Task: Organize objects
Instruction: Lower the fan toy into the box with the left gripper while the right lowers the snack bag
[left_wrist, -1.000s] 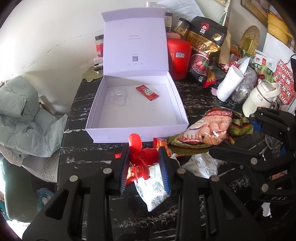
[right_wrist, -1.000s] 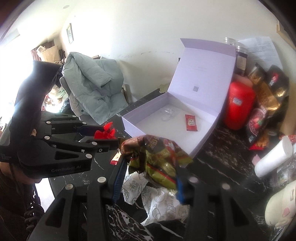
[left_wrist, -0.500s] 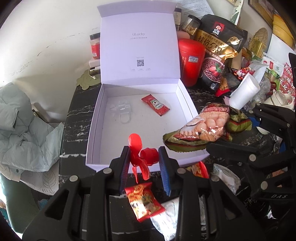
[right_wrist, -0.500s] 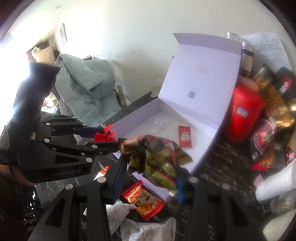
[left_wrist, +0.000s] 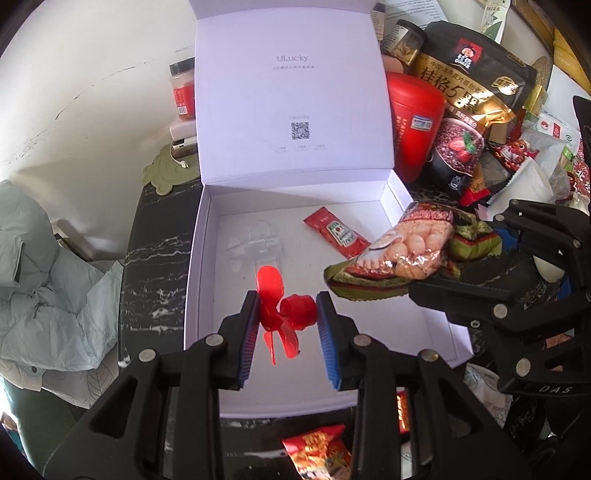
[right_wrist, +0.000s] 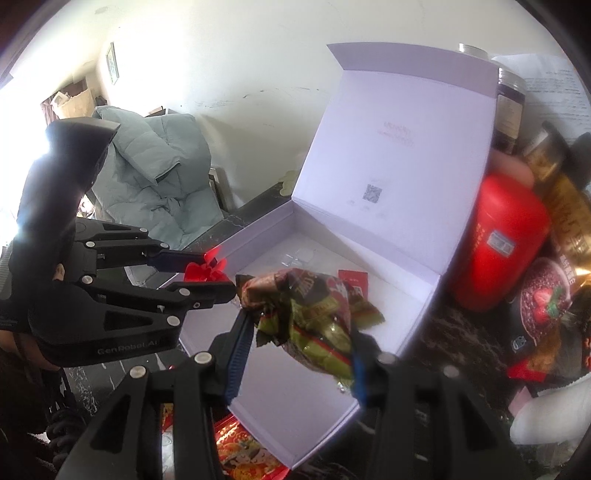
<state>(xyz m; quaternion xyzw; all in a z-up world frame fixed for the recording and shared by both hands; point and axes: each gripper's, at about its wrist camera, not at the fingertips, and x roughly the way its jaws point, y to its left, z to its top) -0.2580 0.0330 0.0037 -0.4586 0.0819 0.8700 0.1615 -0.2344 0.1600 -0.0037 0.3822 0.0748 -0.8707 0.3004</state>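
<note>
Clamped by the left gripper's (left_wrist: 286, 325) blue-padded fingers (left_wrist: 248, 334): red plastic propeller (left_wrist: 281, 315), hanging above the open white box (left_wrist: 194, 295) near its front wall. Pinched in the right gripper (right_wrist: 295, 350): crumpled snack bag (right_wrist: 314, 314), level over the box's right side, close beside the left. Lying on the box floor: ketchup sachet (left_wrist: 335, 236) and clear plastic piece (left_wrist: 258, 243). Outside, just beside the front wall: red snack packet (left_wrist: 319, 456) on the black marble table (left_wrist: 155, 251).

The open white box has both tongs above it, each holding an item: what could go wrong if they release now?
1. The red propeller in the left tongs hangs over the clear propeller already in the white box; it might land on it.
2. The snack bag in the right tongs is close to the left tongs, so the tongs could collide.
</note>
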